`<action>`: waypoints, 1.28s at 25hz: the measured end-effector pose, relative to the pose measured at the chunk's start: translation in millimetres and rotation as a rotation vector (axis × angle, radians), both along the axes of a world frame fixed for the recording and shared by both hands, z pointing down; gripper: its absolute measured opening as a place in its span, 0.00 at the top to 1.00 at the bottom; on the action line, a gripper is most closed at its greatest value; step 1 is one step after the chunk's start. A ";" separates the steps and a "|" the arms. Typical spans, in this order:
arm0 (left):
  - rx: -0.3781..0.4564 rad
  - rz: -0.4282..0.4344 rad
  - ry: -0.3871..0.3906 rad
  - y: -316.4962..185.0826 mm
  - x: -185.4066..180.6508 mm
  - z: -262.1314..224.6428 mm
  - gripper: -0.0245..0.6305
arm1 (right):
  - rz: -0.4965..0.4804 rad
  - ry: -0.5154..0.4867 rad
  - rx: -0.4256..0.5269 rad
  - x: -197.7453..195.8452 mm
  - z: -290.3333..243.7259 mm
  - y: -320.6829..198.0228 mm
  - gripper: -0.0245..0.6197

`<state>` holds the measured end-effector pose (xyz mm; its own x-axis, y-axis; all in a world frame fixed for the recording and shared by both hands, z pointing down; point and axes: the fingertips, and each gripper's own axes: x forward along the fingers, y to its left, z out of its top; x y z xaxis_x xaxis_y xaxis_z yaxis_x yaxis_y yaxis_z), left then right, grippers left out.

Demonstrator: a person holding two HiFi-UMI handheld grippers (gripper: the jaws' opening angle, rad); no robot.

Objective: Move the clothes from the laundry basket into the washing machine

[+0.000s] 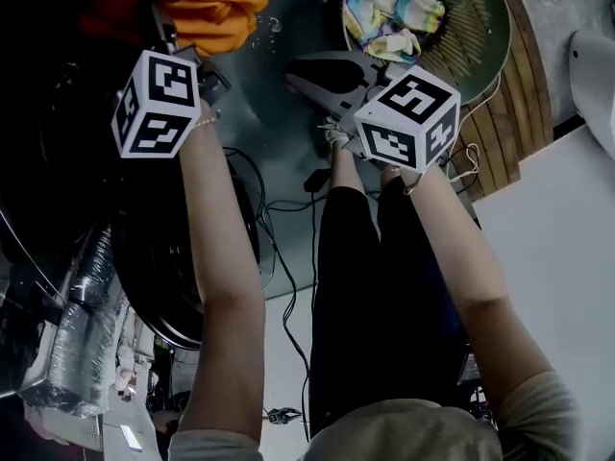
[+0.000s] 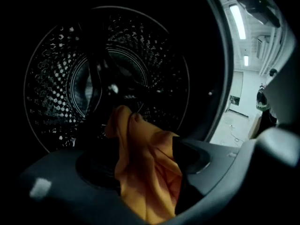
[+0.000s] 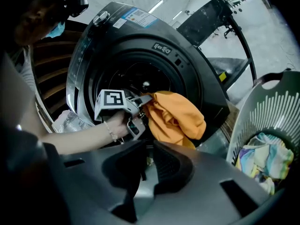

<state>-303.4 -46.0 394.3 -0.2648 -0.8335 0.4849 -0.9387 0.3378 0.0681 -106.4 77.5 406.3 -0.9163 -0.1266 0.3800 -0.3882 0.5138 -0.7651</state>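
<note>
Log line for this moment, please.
left gripper: open, orange cloth between jaws at drum mouth | right gripper: empty | basket: holds clothes

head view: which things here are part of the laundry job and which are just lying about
Job: orange garment, washing machine, laundry basket, multicoloured clothes in it.
Lying about: black cable, crinkled clear plastic, wooden slats.

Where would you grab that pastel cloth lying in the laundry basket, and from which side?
Pinch the raised fold on top of the pastel cloth, coming down through the open top of the laundry basket. It lies bunched low inside with slatted walls all round, so a sideways approach looks blocked.
</note>
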 end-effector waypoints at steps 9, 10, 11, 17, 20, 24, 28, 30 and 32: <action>-0.257 0.160 0.213 58.3 103.0 92.7 0.35 | 0.018 0.012 -0.051 17.6 11.1 10.9 0.88; -0.271 0.148 0.213 56.0 102.5 101.4 0.35 | 0.013 0.007 -0.054 17.9 12.1 11.8 0.88; -0.274 0.125 0.203 51.5 98.1 107.7 0.35 | 0.006 0.005 -0.054 17.9 12.9 12.4 0.88; -0.205 0.020 0.129 26.3 59.3 104.3 0.66 | 0.035 0.055 -0.027 21.2 22.5 5.3 0.90; -0.117 0.059 0.031 9.0 40.2 73.2 0.82 | 0.062 0.051 -0.025 22.3 21.7 -0.6 0.90; -0.082 0.070 -0.094 -22.6 1.4 54.0 0.83 | 0.055 0.050 -0.027 16.4 21.8 0.2 0.90; -0.074 0.073 -0.086 -45.9 -14.9 56.4 0.66 | 0.050 0.042 -0.033 9.2 21.3 2.6 0.90; -0.073 0.039 -0.029 -43.1 -17.3 58.3 0.56 | 0.047 0.041 -0.036 7.6 21.8 4.5 0.90; -0.055 -0.003 -0.007 -32.8 -17.9 52.2 0.54 | 0.045 0.042 -0.038 7.6 21.4 5.9 0.90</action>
